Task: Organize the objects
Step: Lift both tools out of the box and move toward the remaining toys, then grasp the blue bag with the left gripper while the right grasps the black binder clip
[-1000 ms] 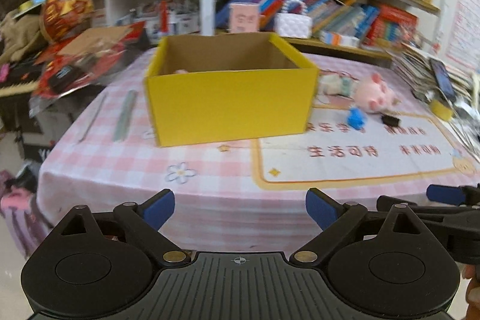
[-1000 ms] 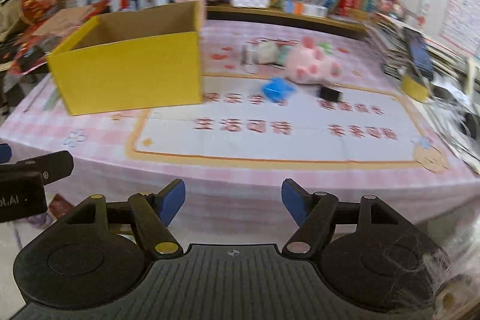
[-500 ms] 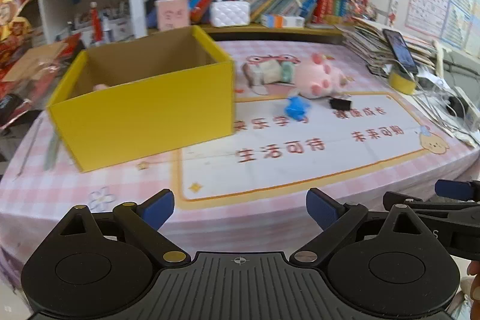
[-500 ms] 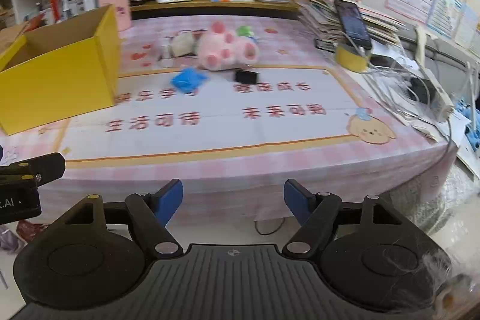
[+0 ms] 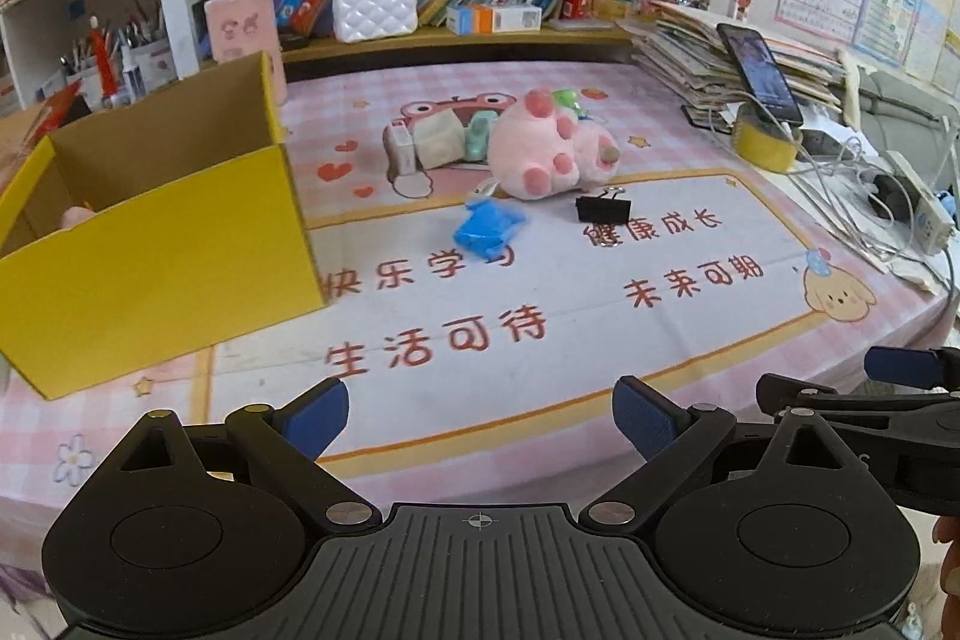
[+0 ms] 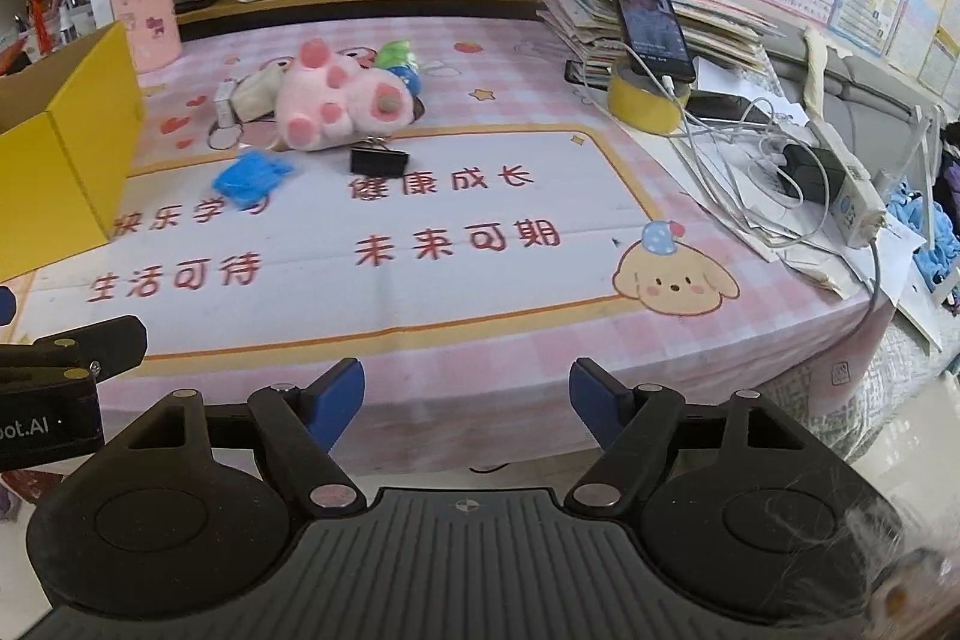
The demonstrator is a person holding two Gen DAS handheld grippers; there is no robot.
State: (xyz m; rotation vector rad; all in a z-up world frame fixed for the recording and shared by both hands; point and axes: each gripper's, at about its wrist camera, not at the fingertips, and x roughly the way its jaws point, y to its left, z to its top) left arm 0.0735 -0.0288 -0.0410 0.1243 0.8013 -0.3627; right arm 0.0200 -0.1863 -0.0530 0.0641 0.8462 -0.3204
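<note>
Toys lie well ahead of both grippers' wide, empty fingers; the right gripper, which has just been opening, should probably approach the blue wad squarely.

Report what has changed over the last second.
Both views swung rightward along the table: the yellow box slid to the left edge. The right gripper has just been opening, nothing between its fingers. Left gripper open, empty. The pink plush and binder clip lie unmoved.
</note>
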